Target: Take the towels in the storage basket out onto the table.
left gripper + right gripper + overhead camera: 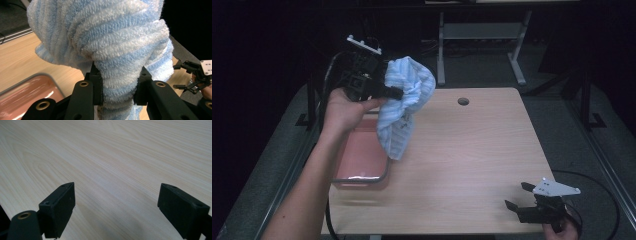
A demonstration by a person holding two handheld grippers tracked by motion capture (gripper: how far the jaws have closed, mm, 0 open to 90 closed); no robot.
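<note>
High view shows the blue-striped towel (404, 102) hanging bunched in the air over the table's (472, 150) left part, its tail dangling just beside the pink tray (362, 160). The left gripper (393, 93) has its jaws clamped on a thick gather of the cloth. To set it down well, I would keep that pinch firm and lower the tail first. The right gripper (518, 196) rests near the table's front right, jaws wide apart and empty.
</note>
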